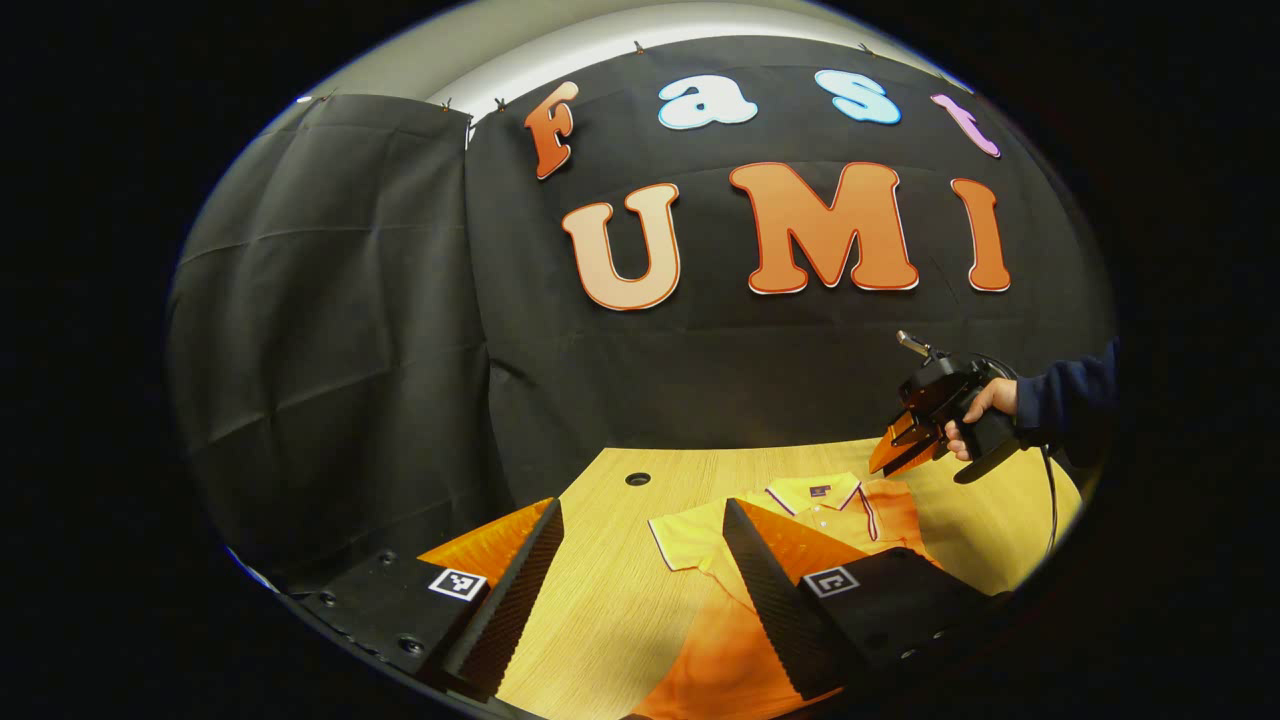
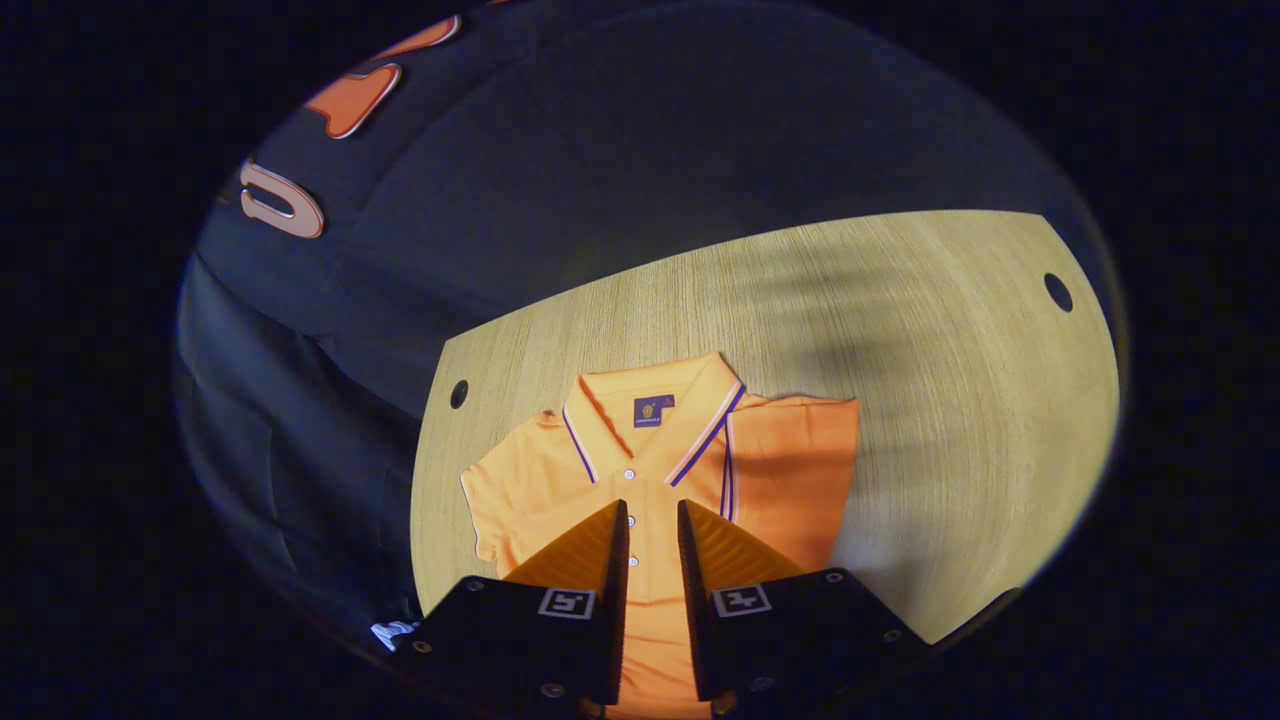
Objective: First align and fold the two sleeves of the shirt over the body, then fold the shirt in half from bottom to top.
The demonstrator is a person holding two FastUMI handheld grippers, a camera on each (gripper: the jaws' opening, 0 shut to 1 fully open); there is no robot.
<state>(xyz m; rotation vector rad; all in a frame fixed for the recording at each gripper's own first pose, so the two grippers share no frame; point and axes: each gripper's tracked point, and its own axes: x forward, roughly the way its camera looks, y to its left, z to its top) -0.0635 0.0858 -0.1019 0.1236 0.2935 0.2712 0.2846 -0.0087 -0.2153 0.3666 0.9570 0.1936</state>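
An orange polo shirt (image 2: 640, 470) lies flat on the wooden table (image 2: 900, 300), collar toward the back wall. In the right gripper view, the sleeve (image 2: 795, 465) on the right lies folded over the body, while the sleeve (image 2: 490, 505) on the left is spread out. My right gripper (image 2: 652, 508) hovers above the button placket, its fingers a narrow gap apart with nothing between them. In the left gripper view, a hand holds the right gripper (image 1: 905, 450) above the collar. My left gripper (image 1: 642, 508) is wide open over the shirt (image 1: 810, 510), near the spread sleeve (image 1: 685, 540).
The table has round cable holes (image 2: 459, 393) (image 2: 1057, 291) near its back corners, one of which is the hole (image 1: 638, 479). Black cloth walls close the booth at the back and left. A cable (image 1: 1050, 500) hangs from the right gripper. A dark sleeve (image 1: 1070, 400) enters from the right.
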